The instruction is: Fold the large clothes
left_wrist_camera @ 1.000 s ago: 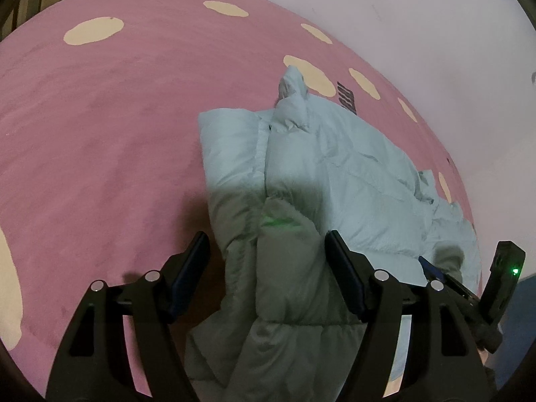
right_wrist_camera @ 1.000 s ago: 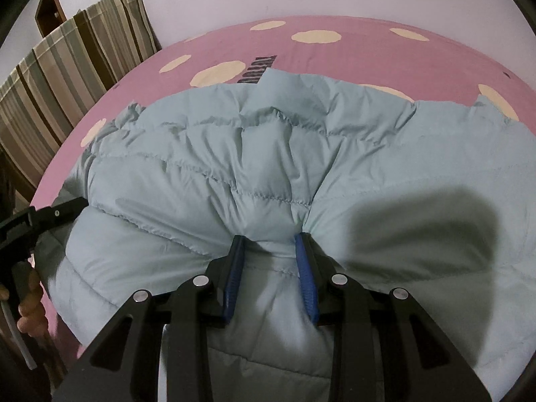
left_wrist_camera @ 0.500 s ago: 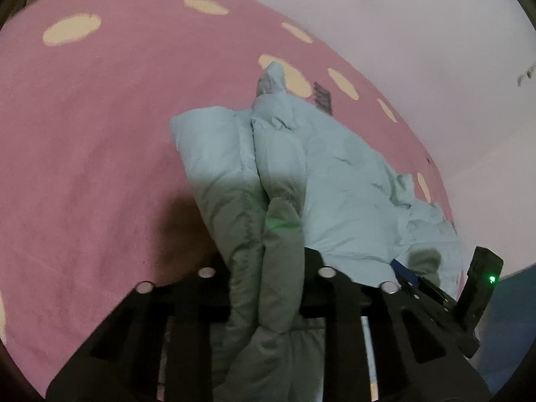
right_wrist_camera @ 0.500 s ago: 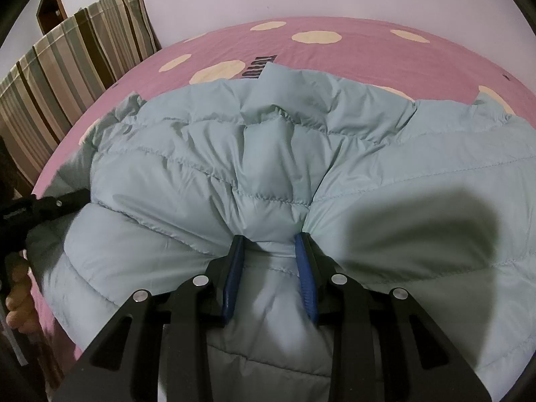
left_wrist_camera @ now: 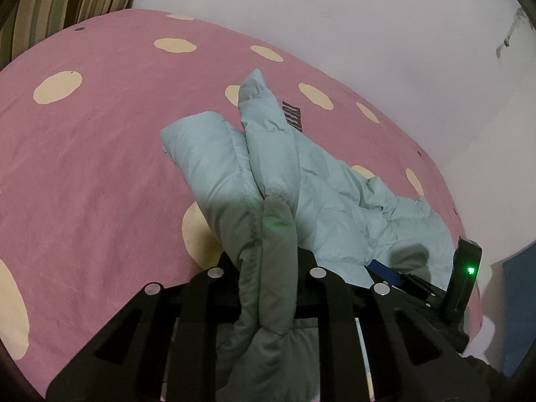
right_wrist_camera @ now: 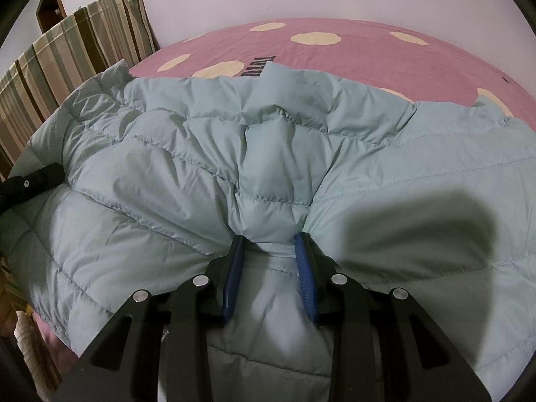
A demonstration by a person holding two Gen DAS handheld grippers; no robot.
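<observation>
Left gripper (left_wrist_camera: 268,261): jaws have just been closing and pinch a jacket (right_wrist_camera: 268,167) edge fold. Right gripper (right_wrist_camera: 269,254): jaws pinch a padded ridge. The jacket lies on the bed (left_wrist_camera: 83,167), pink sheet bare to its left.

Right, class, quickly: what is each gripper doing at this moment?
Left gripper: jaws have just been closing, now shut on the jacket.
Right gripper: shut on a fold of the jacket.

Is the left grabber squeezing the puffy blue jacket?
Touching. In the left wrist view the left gripper has just closed its jaws on a bunched fold of the jacket, with no gap.
</observation>
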